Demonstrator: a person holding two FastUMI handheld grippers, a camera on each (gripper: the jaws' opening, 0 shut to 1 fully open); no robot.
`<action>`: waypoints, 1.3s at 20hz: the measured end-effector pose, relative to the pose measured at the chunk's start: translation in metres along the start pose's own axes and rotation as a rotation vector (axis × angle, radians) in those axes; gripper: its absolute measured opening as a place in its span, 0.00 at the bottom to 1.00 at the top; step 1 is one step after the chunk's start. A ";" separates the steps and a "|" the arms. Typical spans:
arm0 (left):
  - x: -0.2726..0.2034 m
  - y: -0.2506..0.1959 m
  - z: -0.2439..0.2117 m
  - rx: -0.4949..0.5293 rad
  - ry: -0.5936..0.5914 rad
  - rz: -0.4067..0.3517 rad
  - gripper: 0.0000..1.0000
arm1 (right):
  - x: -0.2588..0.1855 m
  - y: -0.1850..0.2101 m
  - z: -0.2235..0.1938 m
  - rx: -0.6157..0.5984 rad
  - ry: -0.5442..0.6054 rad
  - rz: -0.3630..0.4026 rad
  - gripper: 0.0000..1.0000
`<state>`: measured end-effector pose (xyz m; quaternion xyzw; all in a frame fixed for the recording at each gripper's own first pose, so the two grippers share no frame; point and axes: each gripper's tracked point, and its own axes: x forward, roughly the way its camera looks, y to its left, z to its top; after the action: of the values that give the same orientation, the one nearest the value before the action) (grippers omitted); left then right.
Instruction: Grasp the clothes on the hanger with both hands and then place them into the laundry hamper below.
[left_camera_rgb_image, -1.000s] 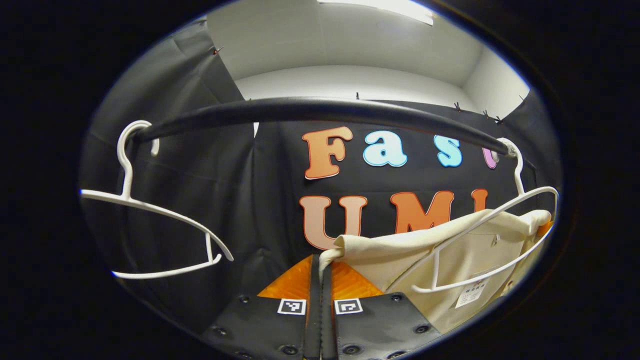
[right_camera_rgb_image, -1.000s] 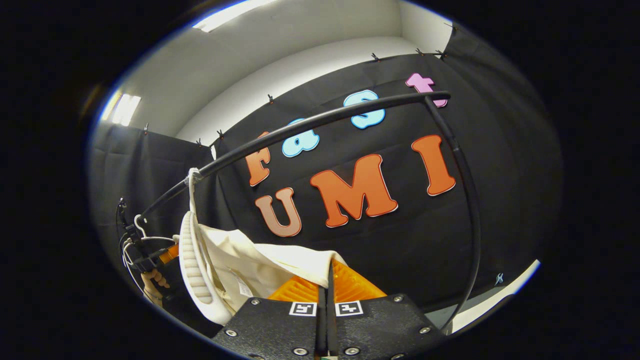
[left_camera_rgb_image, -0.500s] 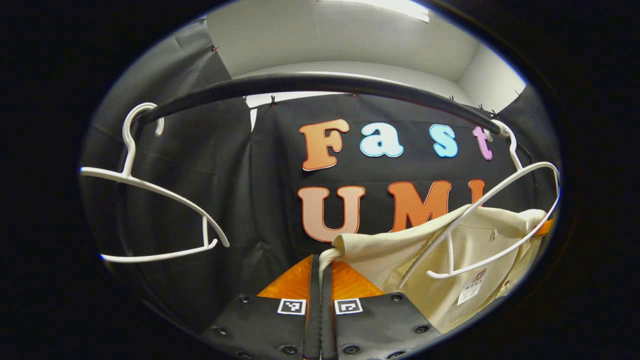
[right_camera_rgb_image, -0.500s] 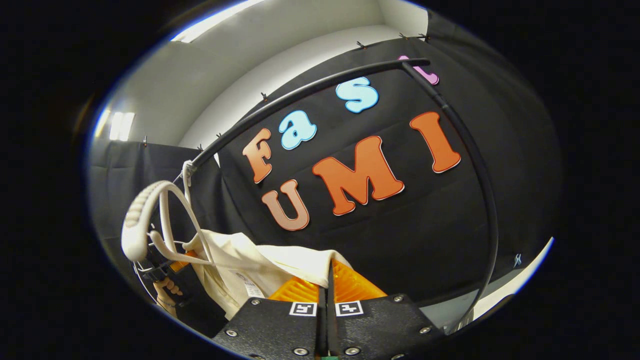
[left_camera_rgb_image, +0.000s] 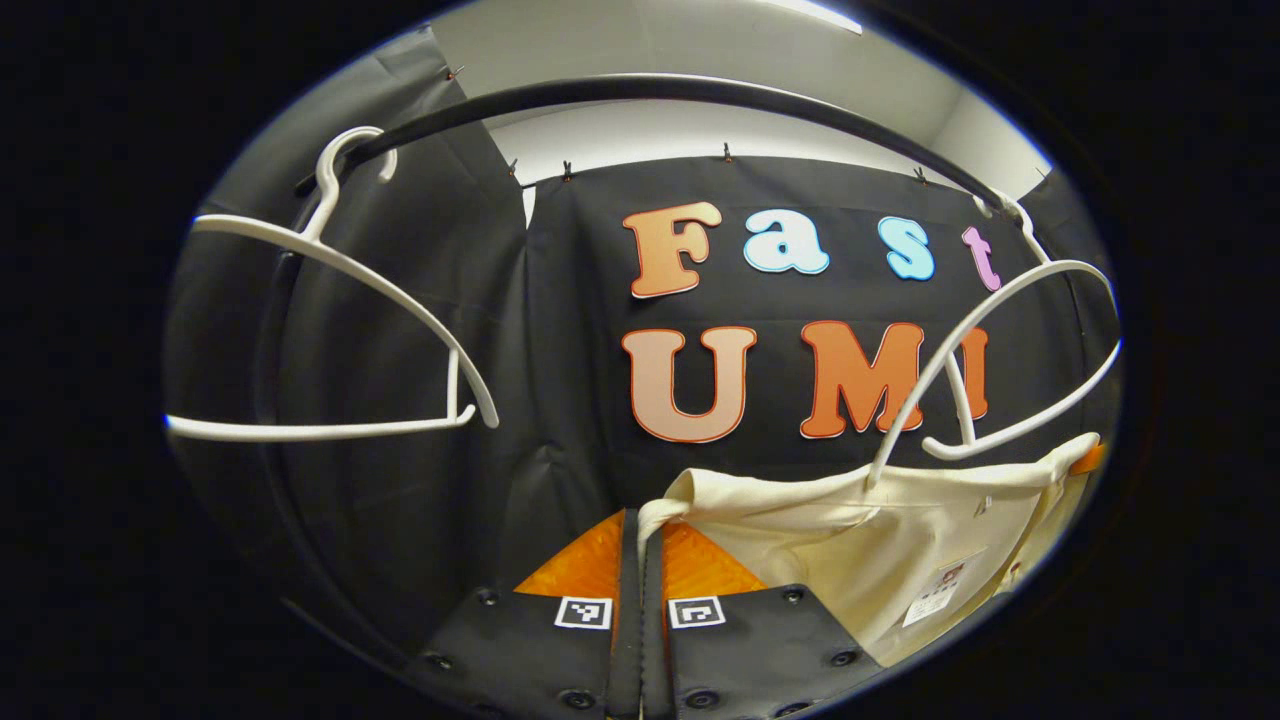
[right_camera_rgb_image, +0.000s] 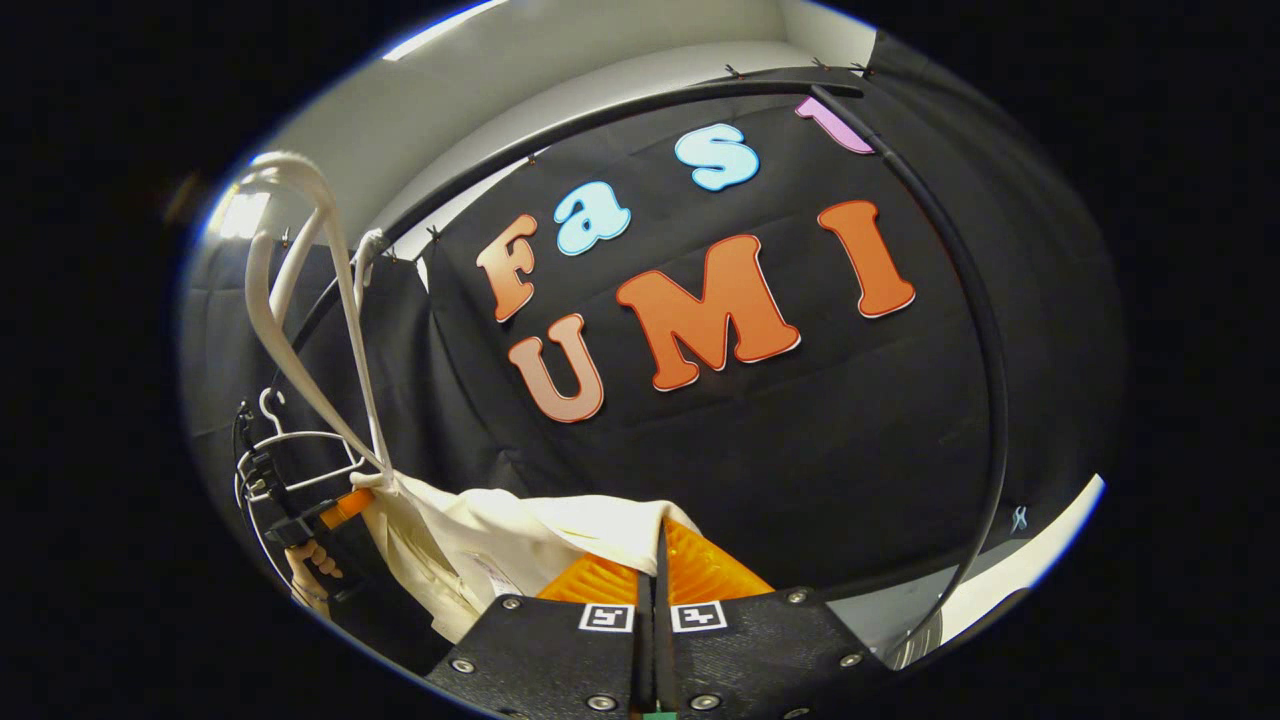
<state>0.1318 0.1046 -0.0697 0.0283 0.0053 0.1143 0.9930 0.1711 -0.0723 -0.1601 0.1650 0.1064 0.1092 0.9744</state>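
While both of our grippers were clamped on the cream shirt (left_camera_rgb_image: 890, 545), we held it stretched between them below the black rail (left_camera_rgb_image: 640, 92). In the left gripper view, the left gripper (left_camera_rgb_image: 641, 540) had its fingers pressed together with a fold of the shirt's edge pinched between them, and the cloth ran off to the right with a small tag (left_camera_rgb_image: 940, 590) showing on its inner side. A white hanger (left_camera_rgb_image: 1000, 330) hung from the rail's right end, tilted, with its lower arm touching the top edge of the shirt. A second white hanger (left_camera_rgb_image: 330, 330) hung bare from the rail's left end, well apart from the shirt. In the right gripper view, the right gripper (right_camera_rgb_image: 655, 545) likewise had its fingers closed on a bunched edge of the shirt (right_camera_rgb_image: 480, 530), which ran off to the left. There the tilted hanger (right_camera_rgb_image: 300, 300) rose from the shirt's far corner toward the rail (right_camera_rgb_image: 620, 115). Beyond that corner we saw the left gripper (right_camera_rgb_image: 340, 505) and the hand (right_camera_rgb_image: 310, 565) holding it, just beside the cloth. We could not tell where the hamper stood.
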 end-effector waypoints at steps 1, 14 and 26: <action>-0.004 -0.001 -0.004 0.001 0.002 -0.005 0.07 | -0.003 -0.002 -0.009 -0.011 0.006 -0.011 0.00; -0.062 -0.021 -0.044 -0.038 0.061 -0.079 0.07 | -0.026 0.024 -0.132 -0.093 0.155 -0.082 0.00; -0.095 -0.084 -0.115 -0.101 0.134 -0.205 0.07 | -0.028 0.101 -0.218 -0.083 0.200 -0.002 0.00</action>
<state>0.0561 0.0072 -0.1893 -0.0299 0.0687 0.0141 0.9971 0.0735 0.0785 -0.3214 0.1125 0.1985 0.1284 0.9651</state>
